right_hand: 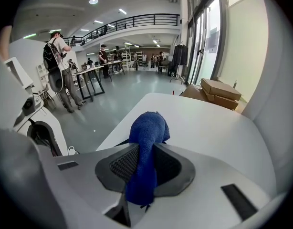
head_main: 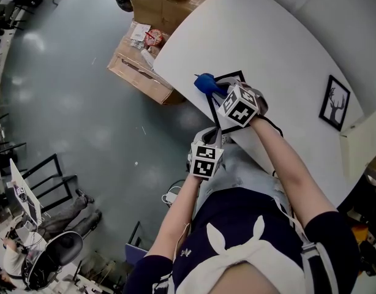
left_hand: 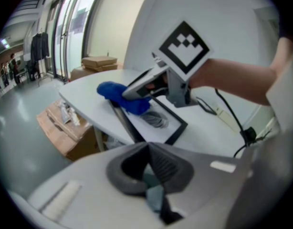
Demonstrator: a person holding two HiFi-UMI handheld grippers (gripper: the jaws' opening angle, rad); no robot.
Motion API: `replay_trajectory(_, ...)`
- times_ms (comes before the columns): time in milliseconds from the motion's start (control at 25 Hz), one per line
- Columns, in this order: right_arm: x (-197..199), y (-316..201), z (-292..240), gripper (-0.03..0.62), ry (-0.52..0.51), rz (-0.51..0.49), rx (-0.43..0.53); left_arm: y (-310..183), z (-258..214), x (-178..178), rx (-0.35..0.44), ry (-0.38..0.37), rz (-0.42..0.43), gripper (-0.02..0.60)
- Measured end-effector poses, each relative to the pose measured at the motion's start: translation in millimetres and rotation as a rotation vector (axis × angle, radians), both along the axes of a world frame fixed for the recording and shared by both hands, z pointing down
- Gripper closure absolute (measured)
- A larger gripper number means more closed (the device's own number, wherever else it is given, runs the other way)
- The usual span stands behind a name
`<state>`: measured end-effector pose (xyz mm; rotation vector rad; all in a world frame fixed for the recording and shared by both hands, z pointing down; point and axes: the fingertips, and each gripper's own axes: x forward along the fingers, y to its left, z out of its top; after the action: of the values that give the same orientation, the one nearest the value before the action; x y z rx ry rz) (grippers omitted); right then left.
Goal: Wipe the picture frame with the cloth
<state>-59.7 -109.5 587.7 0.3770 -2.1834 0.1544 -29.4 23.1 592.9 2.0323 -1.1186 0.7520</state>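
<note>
From the head view, a white table (head_main: pixel 280 48) fills the upper right, and a black picture frame (head_main: pixel 229 79) lies flat at its near left edge. The right gripper (head_main: pixel 220 90) reaches over that frame with a blue cloth (head_main: pixel 205 82) bunched at its tip, the cloth resting on the frame's far left corner. The left gripper (head_main: pixel 206 141) hangs off the table, just near of its edge and close to the person's body. A second framed picture (head_main: pixel 335 101) lies well apart to the right, and cardboard boxes (head_main: pixel 139 72) sit on the floor at the left. In the left gripper view, the jaws meet in a single line with nothing between them, as far as the soft picture shows. Beyond them the cloth presses on the frame's far end, and a black cable (left_hand: pixel 232 118) trails across the table to the right. In the right gripper view, the jaws are clamped on the cloth, which stands up between them and folds over at the top. People (right_hand: pixel 58 70) stand at benches in the hall far behind.
</note>
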Motion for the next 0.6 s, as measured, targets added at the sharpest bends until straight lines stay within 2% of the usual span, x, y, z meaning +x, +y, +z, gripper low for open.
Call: replay_trajectory(600, 24.9, -10.4, -0.9, 0.51, 0.029, -0.025, 0.006, 0.3, 0.1, -0.6, 0.009, -0.002, 0.0, 0.58)
